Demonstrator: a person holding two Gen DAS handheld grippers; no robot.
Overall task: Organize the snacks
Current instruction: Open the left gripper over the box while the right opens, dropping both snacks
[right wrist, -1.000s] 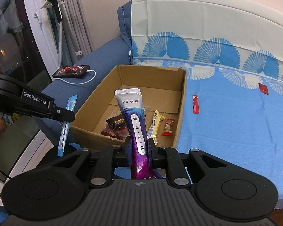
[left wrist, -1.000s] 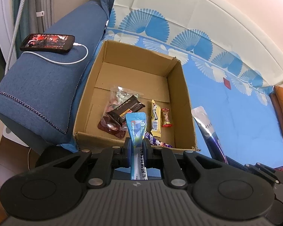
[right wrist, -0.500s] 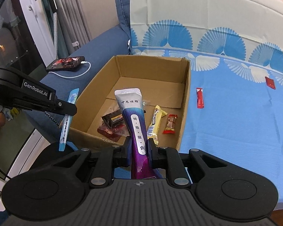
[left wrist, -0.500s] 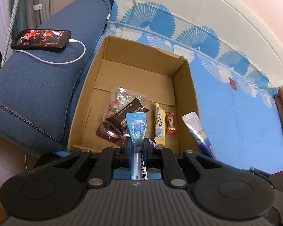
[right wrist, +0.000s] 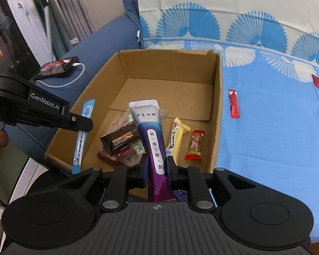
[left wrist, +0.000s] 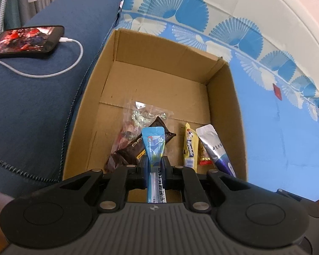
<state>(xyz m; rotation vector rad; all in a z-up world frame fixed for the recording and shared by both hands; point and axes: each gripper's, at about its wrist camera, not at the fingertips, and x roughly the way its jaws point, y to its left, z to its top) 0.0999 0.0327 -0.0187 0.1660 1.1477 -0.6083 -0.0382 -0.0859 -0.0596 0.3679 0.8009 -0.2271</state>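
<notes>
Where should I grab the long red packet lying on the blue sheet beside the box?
Grip the red packet across its narrow width near the middle, coming straight down from above. It lies flat and alone on the sheet, its long axis running roughly away from the camera, so fingers on its long edges fit. The cardboard box wall stands just to its left.

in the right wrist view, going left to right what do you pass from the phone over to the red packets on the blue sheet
phone → blue stick sachet in the left gripper → dark chocolate bar → purple pouch in the right gripper → yellow bar → red candy → long red packet → small red packet
</notes>
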